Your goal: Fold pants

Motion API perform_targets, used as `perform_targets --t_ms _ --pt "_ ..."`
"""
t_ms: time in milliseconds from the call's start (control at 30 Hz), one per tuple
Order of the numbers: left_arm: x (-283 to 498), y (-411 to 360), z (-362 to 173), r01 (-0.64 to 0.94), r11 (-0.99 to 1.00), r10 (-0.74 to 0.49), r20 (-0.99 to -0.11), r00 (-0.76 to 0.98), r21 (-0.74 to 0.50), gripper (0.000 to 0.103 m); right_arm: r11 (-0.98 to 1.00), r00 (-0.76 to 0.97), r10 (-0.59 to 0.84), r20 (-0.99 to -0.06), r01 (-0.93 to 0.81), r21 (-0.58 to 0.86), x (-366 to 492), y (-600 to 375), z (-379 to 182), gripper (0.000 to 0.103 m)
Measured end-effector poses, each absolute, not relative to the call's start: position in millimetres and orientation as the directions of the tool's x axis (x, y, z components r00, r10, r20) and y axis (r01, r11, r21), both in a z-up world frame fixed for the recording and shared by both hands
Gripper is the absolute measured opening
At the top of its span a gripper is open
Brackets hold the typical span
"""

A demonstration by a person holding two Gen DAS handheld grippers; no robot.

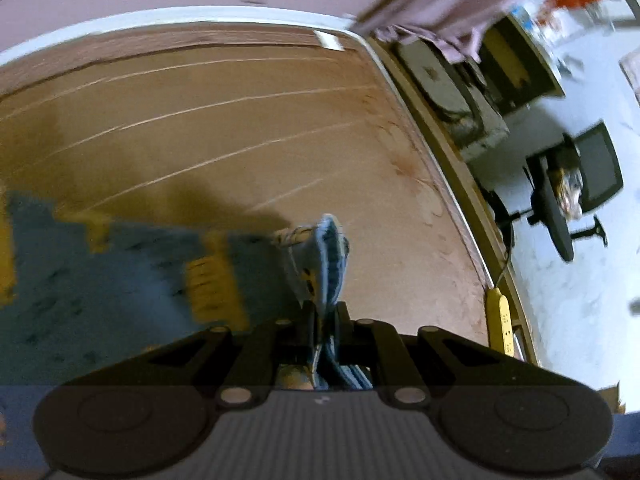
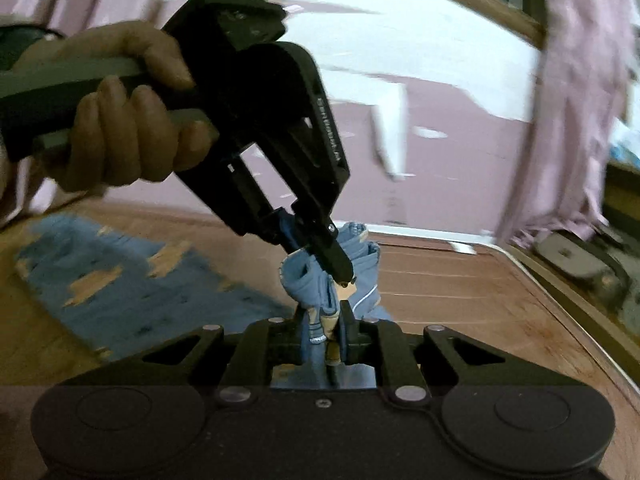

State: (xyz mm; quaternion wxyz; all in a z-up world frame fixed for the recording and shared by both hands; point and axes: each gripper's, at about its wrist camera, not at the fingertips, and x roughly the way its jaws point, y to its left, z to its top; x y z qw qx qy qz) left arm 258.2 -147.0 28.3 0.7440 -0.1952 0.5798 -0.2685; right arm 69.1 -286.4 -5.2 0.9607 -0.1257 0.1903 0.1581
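Left wrist view has our left hand-held gripper (image 1: pixel 325 312) clamped on a bunched end of the pants (image 1: pixel 120 280), which trail across the wooden surface (image 1: pixel 240 120) toward its left edge, an office chair (image 1: pixel 576 192) beyond the right edge. Right wrist view shows our right hand-held gripper (image 2: pixel 325 320) clamped on the same bunch beside the left one, a pink wall (image 2: pixel 440 140) behind; we judge the fold barely begun.

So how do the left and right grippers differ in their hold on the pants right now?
The left gripper comes in from above, angled down at the bunched blue pants; the right gripper meets that bunch from below. The left one bites plain blue cloth; the right one's bite also takes in a tan patch. Both are shut on the pants, close together, with the rest trailing onto the wooden table.
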Motion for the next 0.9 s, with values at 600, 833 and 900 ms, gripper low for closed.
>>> perform_targets --t_ms 600,833,900 --pt "246.1 -46.0 -66.5 0.055 0.733 -0.67 -0.704 0.235 -0.679 0.063 0.889 0.762 0.209 -0.613 -0.409 -0.207 77.5 -174.6 -51.7 0.02" --pt "243.1 -57.9 -61.3 0.063 0.816 -0.57 -0.781 0.255 -0.575 0.022 0.896 0.75 0.194 -0.632 -0.397 -0.196 74.1 -171.7 -55.7 0.026" --pt "242.9 -57.7 -62.0 0.05 0.823 -0.559 -0.789 0.255 -0.566 0.018 0.903 0.743 0.191 -0.642 -0.389 -0.182 74.9 -172.7 -55.5 0.026"
